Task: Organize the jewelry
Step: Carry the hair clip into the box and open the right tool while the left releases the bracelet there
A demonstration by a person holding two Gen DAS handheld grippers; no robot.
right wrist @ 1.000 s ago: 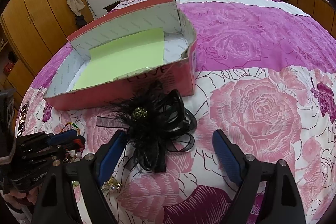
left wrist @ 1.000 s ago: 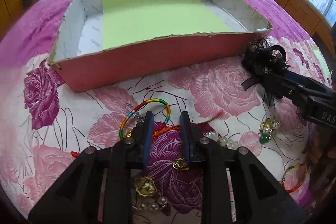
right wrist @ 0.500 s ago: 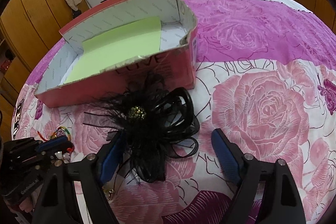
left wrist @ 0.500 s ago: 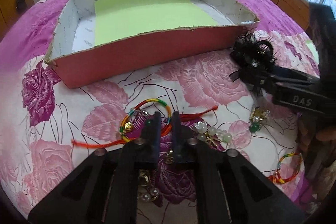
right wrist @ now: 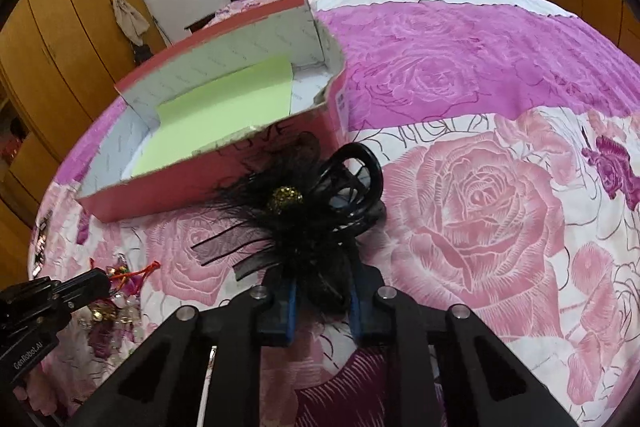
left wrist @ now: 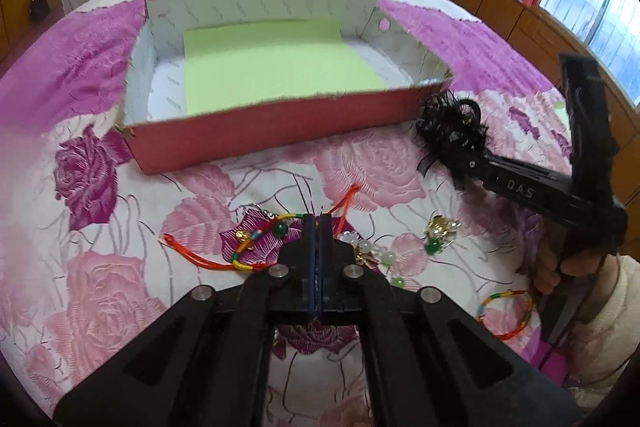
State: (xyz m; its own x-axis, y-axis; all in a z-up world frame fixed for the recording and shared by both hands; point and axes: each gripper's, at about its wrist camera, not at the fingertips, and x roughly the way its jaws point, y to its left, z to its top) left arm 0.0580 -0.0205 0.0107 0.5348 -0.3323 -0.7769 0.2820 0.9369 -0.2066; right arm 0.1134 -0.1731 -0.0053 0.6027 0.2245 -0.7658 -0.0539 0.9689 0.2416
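Pinching the rainbow cord bracelet (left wrist: 256, 259) at its cord, the left gripper (left wrist: 317, 227) has both jaws pressed together. The right gripper (right wrist: 322, 297) clamps the black feather hair clip (right wrist: 304, 211) between its jaws. The pink box (left wrist: 260, 135) sits just beyond both jaw sets.

Left tongs (left wrist: 317, 227) pinched together on the rainbow cord bracelet (left wrist: 256, 247), in front of the red box (left wrist: 280, 131); right tongs (left wrist: 460, 151) grip the black feather clip (left wrist: 452, 127) at the box's right corner.
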